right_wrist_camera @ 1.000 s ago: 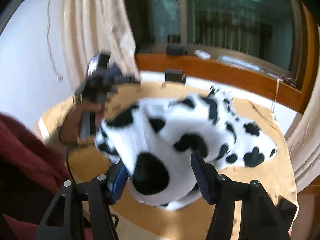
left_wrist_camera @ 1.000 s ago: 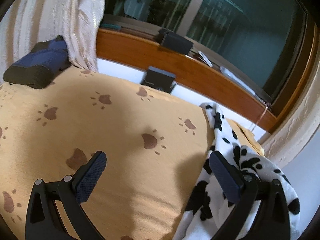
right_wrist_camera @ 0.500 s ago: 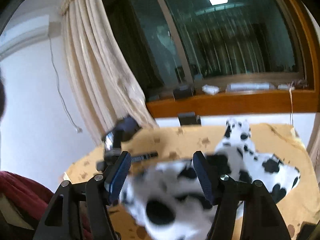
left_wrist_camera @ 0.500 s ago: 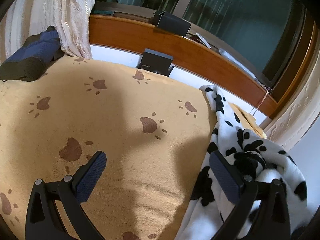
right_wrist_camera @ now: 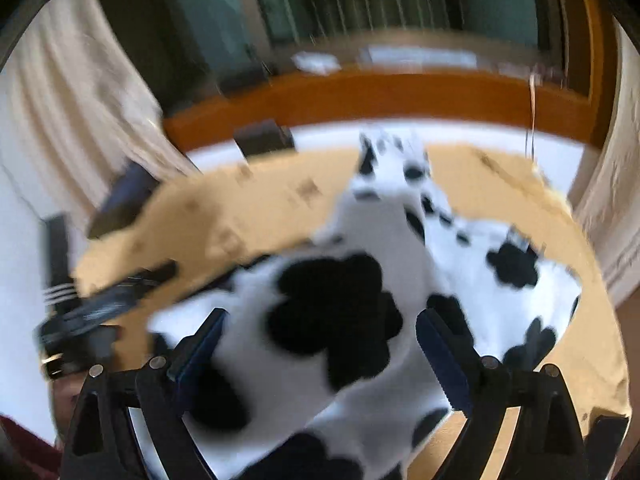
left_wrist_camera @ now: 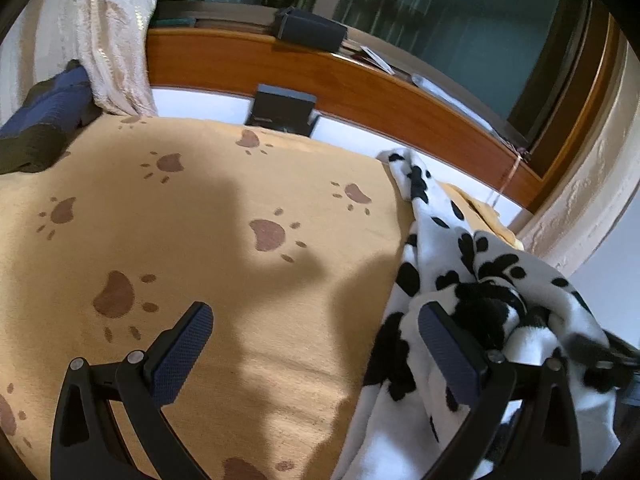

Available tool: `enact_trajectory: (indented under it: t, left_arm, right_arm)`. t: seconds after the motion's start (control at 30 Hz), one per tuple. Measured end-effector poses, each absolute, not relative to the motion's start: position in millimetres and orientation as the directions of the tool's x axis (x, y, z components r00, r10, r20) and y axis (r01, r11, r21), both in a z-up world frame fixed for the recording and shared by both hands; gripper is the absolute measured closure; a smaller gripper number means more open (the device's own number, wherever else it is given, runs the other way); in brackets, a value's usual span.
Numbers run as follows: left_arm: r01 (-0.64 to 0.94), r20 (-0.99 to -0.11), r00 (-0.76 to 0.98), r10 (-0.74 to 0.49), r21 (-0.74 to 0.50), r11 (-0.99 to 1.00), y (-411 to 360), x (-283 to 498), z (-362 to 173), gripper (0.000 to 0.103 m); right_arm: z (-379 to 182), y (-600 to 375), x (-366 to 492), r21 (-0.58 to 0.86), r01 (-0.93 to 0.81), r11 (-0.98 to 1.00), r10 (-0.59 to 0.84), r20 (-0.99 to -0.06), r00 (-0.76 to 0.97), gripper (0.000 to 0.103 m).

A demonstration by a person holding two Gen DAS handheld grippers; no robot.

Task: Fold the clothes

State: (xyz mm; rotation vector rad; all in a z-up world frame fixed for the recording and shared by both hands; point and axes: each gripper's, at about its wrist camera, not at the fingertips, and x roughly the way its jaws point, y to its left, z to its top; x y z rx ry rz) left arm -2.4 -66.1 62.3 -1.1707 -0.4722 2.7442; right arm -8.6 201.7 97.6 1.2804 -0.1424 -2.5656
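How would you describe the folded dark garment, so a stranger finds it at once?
Find the tan paw-print blanket under the window. At its far left corner, beside the cream curtain, lies the folded navy and black garment, the only dark cloth there.

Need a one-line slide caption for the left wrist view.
Open left gripper above tan paw-print blanket, beside black-and-white spotted fleece garment.

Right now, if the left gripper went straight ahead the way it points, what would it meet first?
Most likely the paw-print blanket: the open left gripper frames only bare blanket. The spotted garment lies off by its right finger, not in line. Depth is hard to judge.
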Motion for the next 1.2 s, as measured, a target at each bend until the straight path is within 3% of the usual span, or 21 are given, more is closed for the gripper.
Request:
enact_trajectory:
  t: [0.13,0.2,0.27,0.3,0.53,0.7,0.87,1.03,1.2]
  left_arm:
    - [-0.018,-0.691,-0.678,0.250,-0.325,-0.946,-58,-3,61,0.000]
    - [-0.025,-0.694,-0.675,0.250,-0.318,-0.948,-56,-3,61,0.000]
    - [-0.028,-0.698,-0.671,0.252,-0.315,-0.949,-54,-4,59,0.000]
    - [-0.030,-0.701,-0.667,0.252,-0.313,-0.949,-53,-5,58,0.000]
    - [-0.116,-0.711,-0.626,0.320,-0.321,-0.940,-34,-6,51,0.000]
    - [-0.204,-0.712,-0.581,0.394,-0.342,-0.917,-17,-5,47,0.000]
    - [-0.289,-0.710,-0.530,0.464,-0.363,-0.886,0,-5,43,0.000]
    - [-0.341,-0.770,-0.476,0.424,-0.283,-0.896,29,-7,27,0.000]
    - [-0.325,-0.775,-0.424,0.469,-0.353,-0.877,23,-16,20,0.000]
  right_arm:
    - [71,209,-14,0.247,0.173,-0.953,-0.301,-0.808,-0.506,0.013]
    - [73,214,-1,0.214,0.177,-0.961,-0.277,-0.797,-0.537,0.053]
    - [83,224,15,0.198,0.169,-0.966,-0.260,-0.772,-0.580,0.074]
    - [89,230,25,0.181,0.159,-0.970,-0.241,-0.758,-0.606,0.079]
    - [117,283,95,0.005,-0.044,-0.999,0.030,-0.651,-0.758,0.083]
    - [93,309,122,-0.040,-0.149,-0.988,0.136,-0.680,-0.721,0.083]
    - [68,327,130,0.026,-0.177,-0.984,0.106,-0.714,-0.692,0.083]
    - [63,325,134,0.029,-0.161,-0.987,0.094,-0.705,-0.703,0.083]
    - [58,328,137,0.056,-0.157,-0.986,0.073,-0.701,-0.709,0.083]
